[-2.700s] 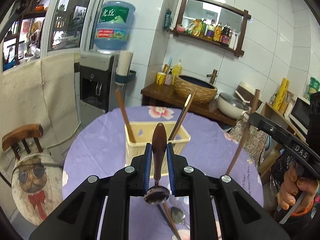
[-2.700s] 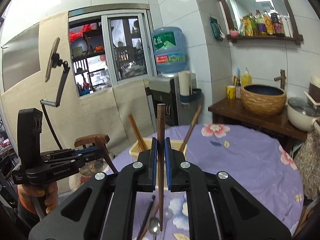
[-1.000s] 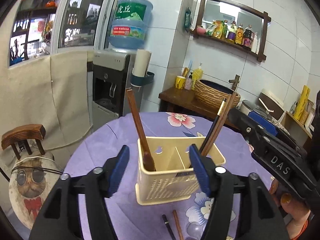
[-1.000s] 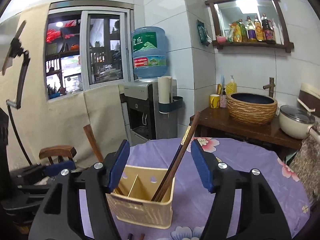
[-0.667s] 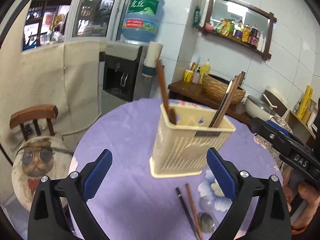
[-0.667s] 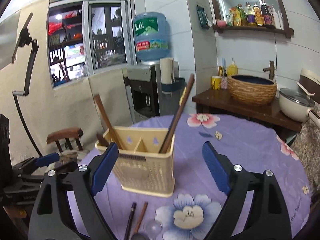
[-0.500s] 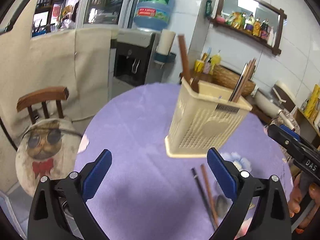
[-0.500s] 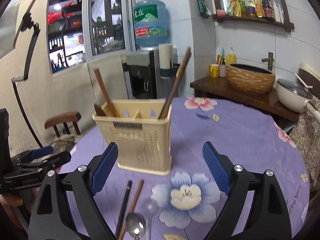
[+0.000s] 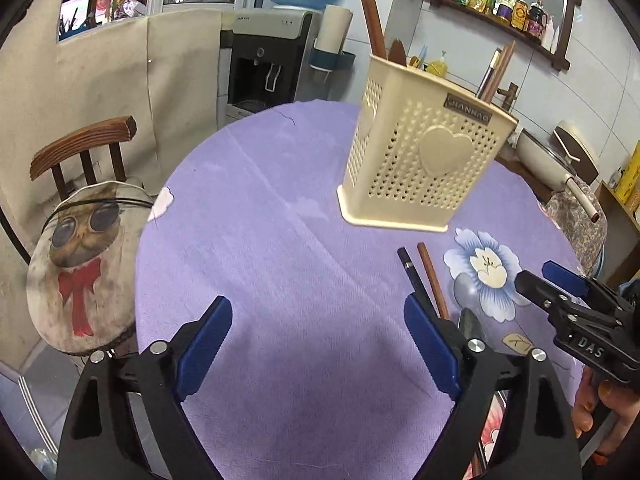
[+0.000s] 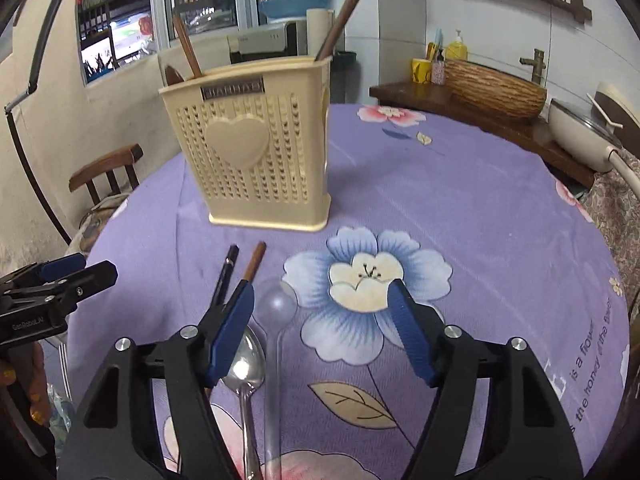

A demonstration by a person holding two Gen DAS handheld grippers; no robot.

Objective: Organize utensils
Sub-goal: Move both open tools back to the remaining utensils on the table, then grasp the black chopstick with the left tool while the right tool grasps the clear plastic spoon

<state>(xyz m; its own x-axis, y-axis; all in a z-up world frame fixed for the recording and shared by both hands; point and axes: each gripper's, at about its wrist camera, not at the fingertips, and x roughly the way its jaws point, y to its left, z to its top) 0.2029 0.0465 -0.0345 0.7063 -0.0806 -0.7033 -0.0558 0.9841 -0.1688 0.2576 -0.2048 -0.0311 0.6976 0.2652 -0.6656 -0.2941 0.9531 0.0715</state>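
Black grippers [image 9: 318, 342] [image 10: 322, 330], blue ribbed pads, silver screws ("DAS" and "GenRobot.AI" lettering), painted fingernails.

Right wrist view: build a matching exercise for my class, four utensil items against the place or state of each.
Things:
1. metal spoon
2. clear plastic spoon
3. black chopstick
4. cream utensil holder

Places or states:
A. stands upright, holding utensils
B. lies leftmost on the tablecloth
C. bowl beside the blue flower
D. bowl partly under the left pad of the right tongs

Pairs: 1-D, 2-C, 3-B, 4-A
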